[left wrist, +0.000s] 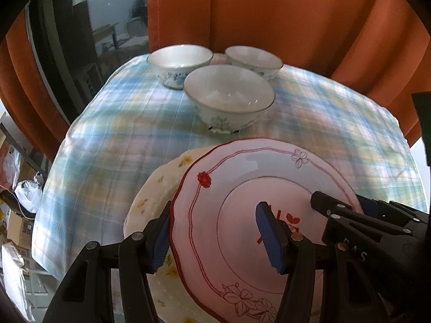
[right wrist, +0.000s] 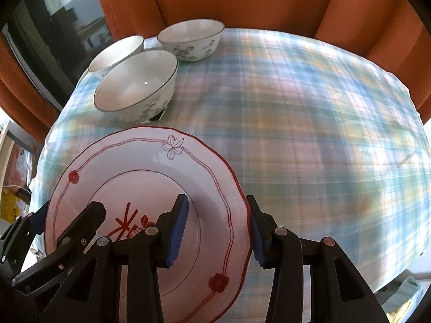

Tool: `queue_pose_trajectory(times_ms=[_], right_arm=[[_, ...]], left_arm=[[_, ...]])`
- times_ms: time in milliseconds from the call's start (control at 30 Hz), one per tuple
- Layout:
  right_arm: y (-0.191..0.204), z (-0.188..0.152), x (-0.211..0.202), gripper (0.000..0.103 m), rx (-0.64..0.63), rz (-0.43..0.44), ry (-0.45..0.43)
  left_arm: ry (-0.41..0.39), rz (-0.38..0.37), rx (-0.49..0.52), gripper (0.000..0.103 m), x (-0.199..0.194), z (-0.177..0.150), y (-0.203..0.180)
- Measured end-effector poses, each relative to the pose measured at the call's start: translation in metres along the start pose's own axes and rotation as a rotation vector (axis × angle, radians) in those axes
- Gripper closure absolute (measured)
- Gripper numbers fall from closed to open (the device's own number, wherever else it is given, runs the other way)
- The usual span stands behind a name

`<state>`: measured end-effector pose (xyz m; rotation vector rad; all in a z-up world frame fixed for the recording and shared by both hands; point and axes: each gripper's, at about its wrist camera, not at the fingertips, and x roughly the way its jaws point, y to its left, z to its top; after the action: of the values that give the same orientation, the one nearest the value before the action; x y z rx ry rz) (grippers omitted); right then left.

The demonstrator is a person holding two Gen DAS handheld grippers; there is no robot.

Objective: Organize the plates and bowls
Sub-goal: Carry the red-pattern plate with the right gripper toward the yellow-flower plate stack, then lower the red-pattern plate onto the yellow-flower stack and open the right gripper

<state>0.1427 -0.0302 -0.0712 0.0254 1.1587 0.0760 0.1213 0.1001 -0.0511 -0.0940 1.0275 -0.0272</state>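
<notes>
My left tongs (left wrist: 218, 238) grip the left rim of the red-trimmed plate (left wrist: 242, 202), one blue pad under the scalloped edge and the other on its face, and my right tongs (right wrist: 215, 234) clamp the opposite rim the same way, so the plate hangs between both hands, tilted a little. In the left view it sits directly over a cream plate (left wrist: 156, 196) with small yellow flowers, which lies on the checked cloth of the desk (left wrist: 107, 134); whether the two plates touch I cannot tell. Beyond them three white bowls with blue flower prints stand close together at the far side: the nearest bowl (left wrist: 229, 97), the left bowl (left wrist: 179, 60) and the right bowl (left wrist: 254, 59), each apart and unstacked. I judge the plates are nearly stacked, while the bowls have yet to be nested.
</notes>
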Motion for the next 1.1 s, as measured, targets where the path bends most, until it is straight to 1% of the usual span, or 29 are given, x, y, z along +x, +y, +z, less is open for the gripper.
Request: queue_pose_trajectory(times_ms=[133, 233, 267, 433, 567, 633, 700, 767, 867, 900, 933, 967, 1000, 1033, 1100], right_arm=[[0.005, -0.002, 0.001, 0.056, -0.012, -0.025, -0.014], [0.008, -0.003, 0.001, 0.056, -0.016, -0.035, -0.026], [0.011, -0.003, 0.001, 0.056, -0.023, -0.042, -0.031], [0.012, -0.004, 0.002, 0.056, -0.034, -0.05, -0.034], [0.016, -0.003, 0.001, 0.056, -0.056, -0.05, -0.024], [0.016, -0.003, 0.001, 0.056, -0.06, -0.033, -0.006], [0.013, -0.002, -0.002, 0.056, -0.045, -0.071, -0.006], [0.007, 0.0, -0.006, 0.054, -0.012, -0.061, -0.013], [0.005, 0.001, -0.018, 0.054, 0.006, -0.071, -0.062], [0.005, 0.002, -0.022, 0.059, 0.009, -0.07, -0.08], [0.005, 0.003, -0.025, 0.068, 0.014, -0.055, -0.098], [0.006, 0.003, -0.029, 0.074, 0.015, -0.046, -0.117], [0.008, 0.004, -0.031, 0.083, 0.011, -0.045, -0.133], [0.01, 0.004, -0.031, 0.087, 0.004, -0.044, -0.14], [0.011, 0.006, -0.028, 0.087, 0.004, -0.041, -0.13]], left_arm=[[0.033, 0.003, -0.005, 0.044, 0.008, -0.005, 0.004], [0.069, 0.026, 0.011, 0.043, 0.015, -0.01, 0.003], [0.077, 0.019, -0.003, 0.043, 0.017, -0.011, 0.005], [0.085, 0.014, -0.024, 0.042, 0.019, -0.012, 0.008], [0.105, 0.045, -0.006, 0.042, 0.021, -0.013, 0.007], [0.098, 0.055, 0.012, 0.042, 0.019, -0.012, 0.005], [0.079, 0.046, 0.025, 0.042, 0.015, -0.011, 0.004], [0.061, 0.046, 0.03, 0.041, 0.011, -0.011, 0.003], [0.052, 0.05, 0.026, 0.041, 0.008, -0.011, 0.005], [0.05, 0.05, 0.027, 0.041, 0.007, -0.01, 0.006], [0.048, 0.051, 0.028, 0.041, 0.006, -0.01, 0.006], [0.045, 0.049, 0.03, 0.041, 0.005, -0.011, 0.006], [0.044, 0.047, 0.031, 0.041, 0.005, -0.011, 0.006], [0.042, 0.045, 0.032, 0.041, 0.004, -0.012, 0.007], [0.044, 0.042, 0.035, 0.04, 0.004, -0.014, 0.008]])
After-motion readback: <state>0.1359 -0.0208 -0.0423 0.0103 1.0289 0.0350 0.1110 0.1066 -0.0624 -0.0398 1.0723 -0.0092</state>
